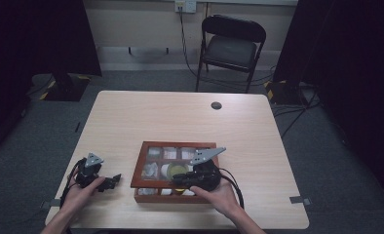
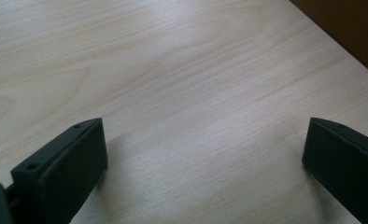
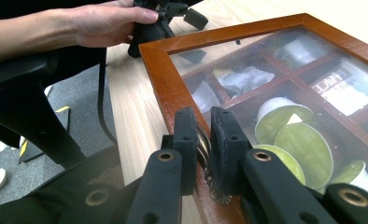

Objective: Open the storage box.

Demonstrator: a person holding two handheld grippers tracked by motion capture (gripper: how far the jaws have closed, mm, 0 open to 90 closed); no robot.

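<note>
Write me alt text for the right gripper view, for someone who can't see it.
The right gripper has its black fingers closed on a small metal clasp at the front edge of a brown wooden box with a glass lid. Green-lidded pods lie in the compartments beneath; farther off, a hand holds the left gripper.

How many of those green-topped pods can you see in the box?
3 in the right gripper view, under the glass lid of the box: one at the back, one right of it, one nearest the right gripper. More may be hidden.
</note>
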